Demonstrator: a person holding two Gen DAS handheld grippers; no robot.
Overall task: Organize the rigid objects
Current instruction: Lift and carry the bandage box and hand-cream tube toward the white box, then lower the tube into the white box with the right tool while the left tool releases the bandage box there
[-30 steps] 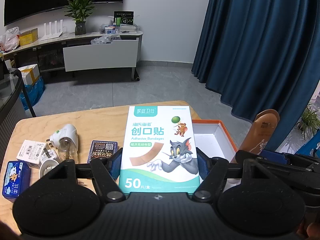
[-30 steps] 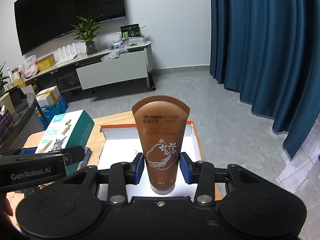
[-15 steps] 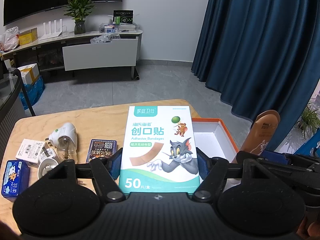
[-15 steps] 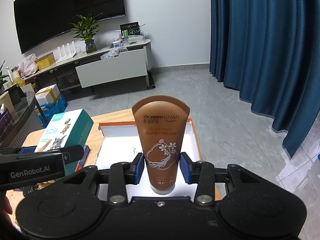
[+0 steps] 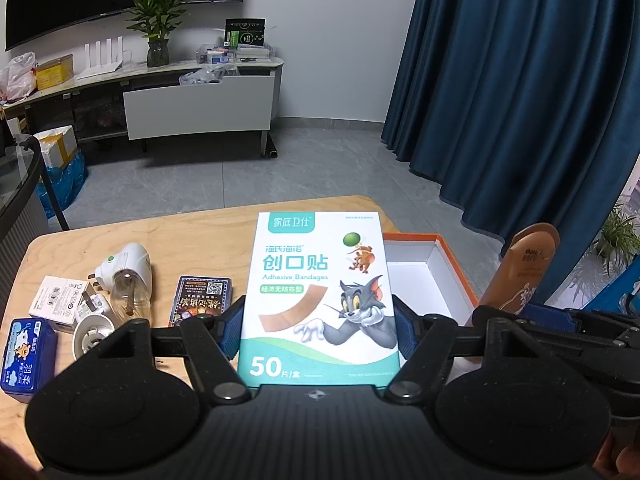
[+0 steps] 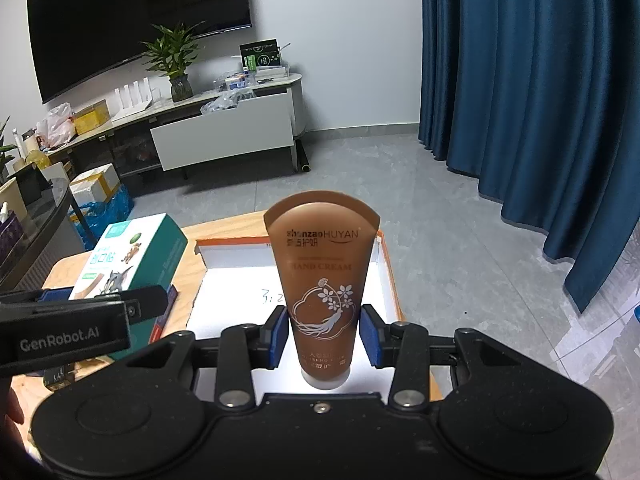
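My left tongs (image 5: pixel 318 330) are clamped on the adhesive bandage box (image 5: pixel 318 292), its blue pads pressed against both long sides, and I hold it above the wooden desk (image 5: pixel 200 240). My right tongs (image 6: pixel 323 334) are clenched on the brown hand cream tube (image 6: pixel 322 280), cap end toward the camera, over the white inside of the orange-rimmed box (image 6: pixel 390 276). Taking that open box as the landmark, the bandage box sits just to its left, overlapping its left edge in the left wrist view. Farther left of it on the desk lie a dark card pack (image 5: pixel 202 298), a white plug-in vaporizer (image 5: pixel 128 276), a small white carton (image 5: pixel 58 300) and a blue tin (image 5: pixel 26 354).
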